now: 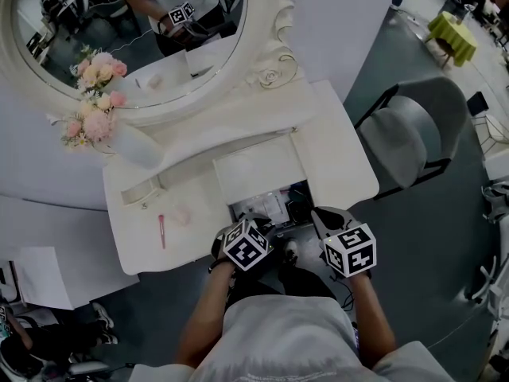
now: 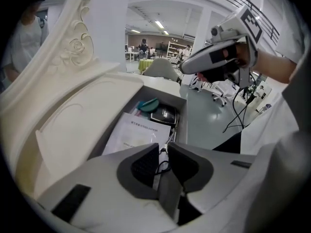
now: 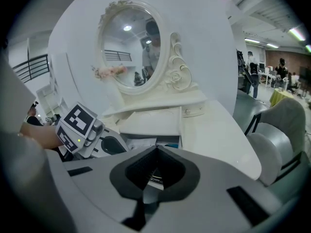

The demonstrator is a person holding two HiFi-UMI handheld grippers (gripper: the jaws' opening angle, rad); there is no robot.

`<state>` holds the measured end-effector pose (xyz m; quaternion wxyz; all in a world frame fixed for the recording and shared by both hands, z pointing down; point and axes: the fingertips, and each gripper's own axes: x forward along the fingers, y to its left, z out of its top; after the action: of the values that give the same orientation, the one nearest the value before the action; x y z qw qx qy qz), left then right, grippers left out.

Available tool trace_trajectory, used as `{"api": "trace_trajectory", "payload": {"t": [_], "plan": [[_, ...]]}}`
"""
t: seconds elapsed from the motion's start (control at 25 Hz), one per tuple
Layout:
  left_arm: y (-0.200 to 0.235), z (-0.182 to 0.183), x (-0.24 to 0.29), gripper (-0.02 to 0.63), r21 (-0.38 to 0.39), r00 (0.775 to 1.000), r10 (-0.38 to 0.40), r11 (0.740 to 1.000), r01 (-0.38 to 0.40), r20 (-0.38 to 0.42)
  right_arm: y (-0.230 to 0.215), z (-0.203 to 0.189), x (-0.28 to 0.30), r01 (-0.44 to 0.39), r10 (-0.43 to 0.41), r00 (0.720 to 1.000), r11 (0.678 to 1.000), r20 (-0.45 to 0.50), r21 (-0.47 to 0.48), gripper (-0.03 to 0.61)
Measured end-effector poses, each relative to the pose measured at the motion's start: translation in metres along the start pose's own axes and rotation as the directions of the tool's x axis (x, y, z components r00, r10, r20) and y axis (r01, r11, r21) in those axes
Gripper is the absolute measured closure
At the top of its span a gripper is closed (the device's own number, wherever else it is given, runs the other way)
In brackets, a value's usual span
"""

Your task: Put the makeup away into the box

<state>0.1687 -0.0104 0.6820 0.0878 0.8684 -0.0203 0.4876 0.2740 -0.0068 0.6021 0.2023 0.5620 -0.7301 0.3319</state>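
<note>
The white vanity's box (image 1: 300,188) stands open at the table's front middle, its lid (image 1: 254,168) tipped back. Inside lie a printed sheet (image 2: 138,132), a teal item (image 2: 148,103) and a black compact (image 2: 164,114). A pink makeup stick (image 1: 161,231) and a pale pink puff (image 1: 181,215) rest on the tabletop left of the box. My left gripper (image 2: 163,149) hovers over the box's near end, jaws a narrow gap apart, nothing pinched. My right gripper (image 3: 156,149) is shut and empty, just right of the box (image 3: 150,123).
An oval mirror (image 1: 135,22) rises at the back of the table, with a vase of pink flowers (image 1: 95,106) at its left. A grey chair (image 1: 413,134) stands right of the table. Someone's shoes (image 1: 99,317) show on the floor at lower left.
</note>
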Motion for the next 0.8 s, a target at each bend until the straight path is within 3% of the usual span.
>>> {"api": "trace_trajectory", "payload": {"t": [0.48, 0.8], "plan": [[0.028, -0.02, -0.045, 0.517, -0.122, 0.991, 0.078, 0.99, -0.065, 0.109, 0.033, 0.013, 0.01, 0.009, -0.009, 1.0, 1.0, -0.004, -0.026, 0.578], [0.065, -0.063, -0.095, 0.518, -0.199, 0.978, 0.172, 0.969, -0.147, 0.118, 0.102, 0.041, 0.053, -0.077, 0.074, 0.997, 0.99, -0.028, -0.114, 0.578]]}}
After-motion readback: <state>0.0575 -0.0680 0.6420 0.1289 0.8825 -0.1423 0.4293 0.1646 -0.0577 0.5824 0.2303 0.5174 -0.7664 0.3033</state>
